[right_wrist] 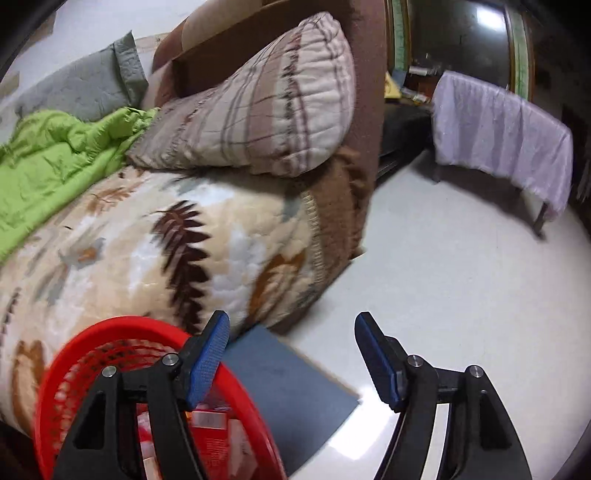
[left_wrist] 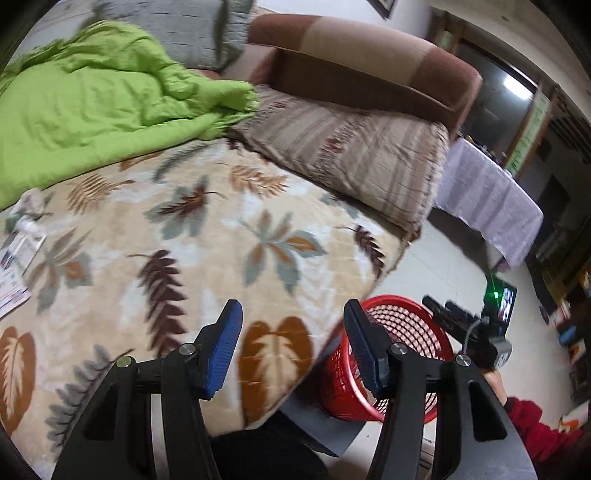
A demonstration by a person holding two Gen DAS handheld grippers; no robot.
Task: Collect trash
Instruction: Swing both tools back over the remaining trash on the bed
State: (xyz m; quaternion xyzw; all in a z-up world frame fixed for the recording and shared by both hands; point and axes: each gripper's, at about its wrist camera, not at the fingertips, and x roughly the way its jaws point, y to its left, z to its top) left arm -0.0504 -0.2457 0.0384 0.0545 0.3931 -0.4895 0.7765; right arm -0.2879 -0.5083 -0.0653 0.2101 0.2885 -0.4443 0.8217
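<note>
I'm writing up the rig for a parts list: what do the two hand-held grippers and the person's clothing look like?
Both the left gripper and the right gripper have black forked plastic arms with silver pivot bolts and ribbed blue pads on the fingers. In the left wrist view, the right one carries a grey cable, and a red sleeve shows.

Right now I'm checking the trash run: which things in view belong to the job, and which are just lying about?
Job:
- red basket, already holding wrappers
- papers on the leaf blanket
- left gripper and right gripper, both open and empty

Lying about:
- green quilt
- striped pillow
- grey pillow
- grey board
</note>
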